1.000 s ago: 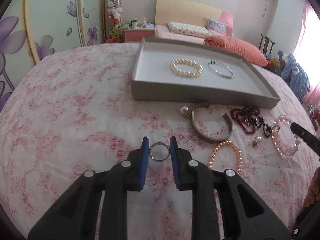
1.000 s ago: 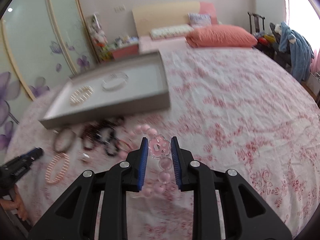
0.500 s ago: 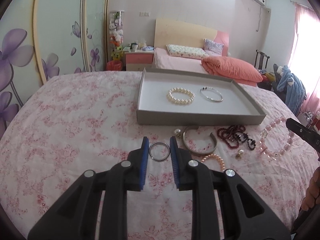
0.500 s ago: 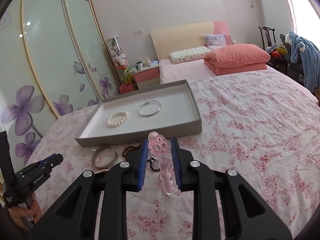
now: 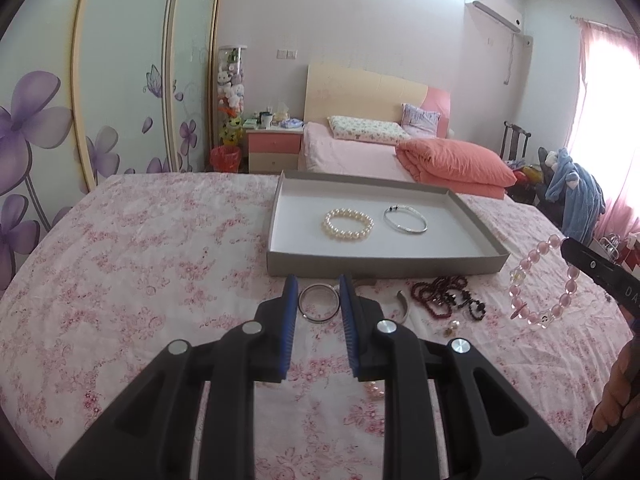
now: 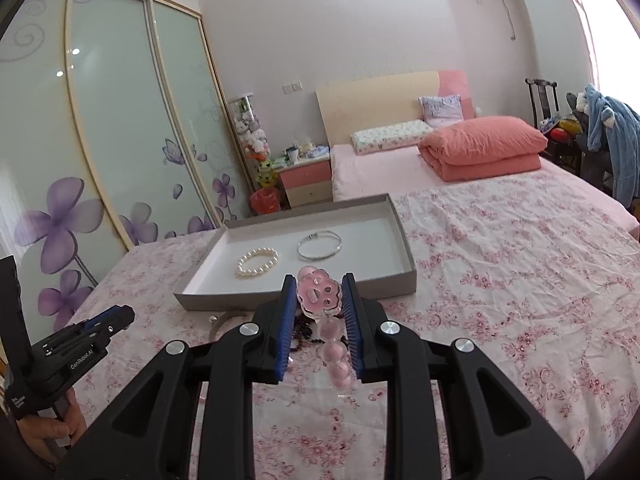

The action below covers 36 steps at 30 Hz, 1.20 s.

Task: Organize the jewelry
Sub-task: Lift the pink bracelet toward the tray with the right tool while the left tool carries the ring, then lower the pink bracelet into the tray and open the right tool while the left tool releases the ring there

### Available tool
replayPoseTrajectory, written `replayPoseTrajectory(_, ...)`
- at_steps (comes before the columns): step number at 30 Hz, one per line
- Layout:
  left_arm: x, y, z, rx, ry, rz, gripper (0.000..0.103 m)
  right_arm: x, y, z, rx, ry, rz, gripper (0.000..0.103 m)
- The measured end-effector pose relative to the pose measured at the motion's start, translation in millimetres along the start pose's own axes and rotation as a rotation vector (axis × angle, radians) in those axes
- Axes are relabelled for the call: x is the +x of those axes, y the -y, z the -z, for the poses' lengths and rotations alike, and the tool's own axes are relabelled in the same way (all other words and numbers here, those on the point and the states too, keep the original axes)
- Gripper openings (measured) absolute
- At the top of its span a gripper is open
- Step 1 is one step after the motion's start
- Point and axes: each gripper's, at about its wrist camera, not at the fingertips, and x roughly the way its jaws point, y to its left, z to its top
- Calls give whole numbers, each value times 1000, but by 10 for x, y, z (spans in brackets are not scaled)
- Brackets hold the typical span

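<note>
Between your left gripper's (image 5: 319,303) jaws sits the clamped ring (image 5: 319,303); your right gripper (image 6: 319,300) pinches the pink bead bracelet (image 6: 319,300). Carry both level over the tray's (image 5: 384,265) near wall at frame centre, then release onto bare floor beside the pearl bracelet (image 5: 347,224).

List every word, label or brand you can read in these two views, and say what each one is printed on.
"GenRoboLAI", as best it reads, in white on the side of the left gripper, seen from the right wrist view.
"DA", cut off by the picture's edge, in white on the right gripper, seen from the left wrist view.
A second white line lower on the left gripper's handle is too small to read.
Nothing readable on the tray or the jewelry.
</note>
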Motion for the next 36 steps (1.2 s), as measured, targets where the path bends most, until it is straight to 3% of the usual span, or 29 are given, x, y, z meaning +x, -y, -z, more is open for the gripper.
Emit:
replayPoseTrajectory(16, -544, 266, -162, 65, 226, -27, 22, -410, -343, -63, -116, 231, 32, 24)
replayPoseTrajectory(36, -641, 332, -155, 76, 294, -39, 22, -482, -428, -71, -151, 324, 77, 25)
